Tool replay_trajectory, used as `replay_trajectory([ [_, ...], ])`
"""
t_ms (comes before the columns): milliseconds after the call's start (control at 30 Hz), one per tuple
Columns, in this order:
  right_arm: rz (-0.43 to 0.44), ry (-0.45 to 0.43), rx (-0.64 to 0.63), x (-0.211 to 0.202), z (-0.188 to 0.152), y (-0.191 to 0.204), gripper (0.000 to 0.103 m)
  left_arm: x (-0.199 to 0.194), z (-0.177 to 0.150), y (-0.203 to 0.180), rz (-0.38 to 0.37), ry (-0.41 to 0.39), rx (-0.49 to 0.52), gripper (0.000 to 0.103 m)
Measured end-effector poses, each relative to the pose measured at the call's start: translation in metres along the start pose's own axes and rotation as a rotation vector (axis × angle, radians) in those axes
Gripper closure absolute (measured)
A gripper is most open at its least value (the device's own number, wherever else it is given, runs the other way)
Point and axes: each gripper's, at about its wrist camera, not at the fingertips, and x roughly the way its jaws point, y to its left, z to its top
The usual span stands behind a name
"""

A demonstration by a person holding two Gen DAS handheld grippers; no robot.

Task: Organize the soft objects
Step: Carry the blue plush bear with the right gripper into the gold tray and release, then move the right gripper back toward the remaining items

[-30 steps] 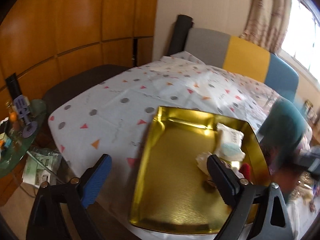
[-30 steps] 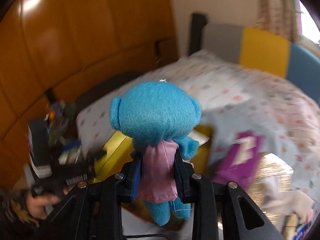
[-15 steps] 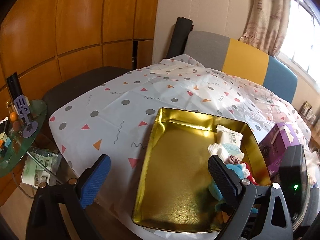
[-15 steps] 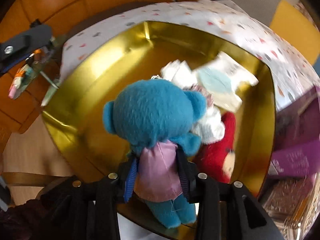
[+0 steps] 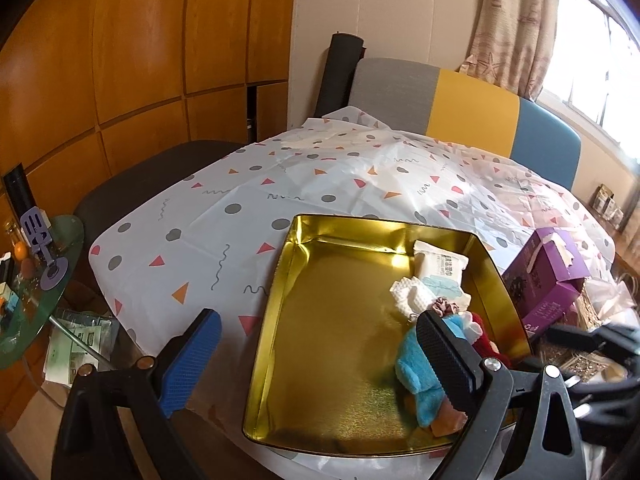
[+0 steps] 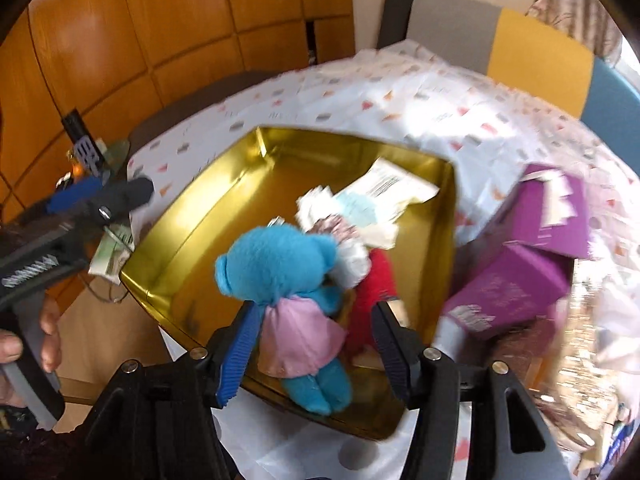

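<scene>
A blue teddy bear [image 6: 280,276] in a pink dress lies at the near right of the gold tray [image 6: 224,200], against a red plush [image 6: 376,280]. My right gripper [image 6: 314,307] straddles the bear. Its jaws are opening, and the right pad stands clear of the bear. In the left wrist view the bear [image 5: 416,372] lies partly behind my right finger. My left gripper [image 5: 316,320] hangs open over the tray's [image 5: 340,228] near left edge, holding nothing.
A wet-wipes pack [image 5: 440,264] and a white cloth [image 5: 408,292] lie in the tray's far right. A purple box [image 5: 552,276] stands right of the tray on the patterned tablecloth [image 5: 280,184]. A glass side table [image 5: 40,280] with clutter sits far left.
My right gripper carried the blue bear down into the tray, then pulled back as its jaws spread off the bear. The left gripper stayed about where it was.
</scene>
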Motion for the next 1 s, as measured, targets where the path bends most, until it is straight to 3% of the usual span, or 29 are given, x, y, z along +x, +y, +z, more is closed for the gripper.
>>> replay_trajectory([
  [233, -0.082, -0.143, 0.101, -0.061, -0.006, -0.048, 0.044, -0.01, 0.001, -0.016, -0.02, -0.021, 0.049, 0.004],
  [600, -0.351, -0.275, 0.376, -0.138, -0.048, -0.166, 0.044, -0.02, 0.001, -0.043, -0.051, -0.037, 0.124, 0.004],
  [833, -0.624, -0.302, 0.628, -0.162, -0.103, -0.254, 0.044, -0.025, 0.001, -0.065, -0.072, -0.042, 0.184, 0.004],
  [1000, -0.757, -0.318, 0.865, -0.168, -0.165, -0.309, 0.044, -0.03, 0.0, -0.085, -0.086, -0.053, 0.243, 0.004],
])
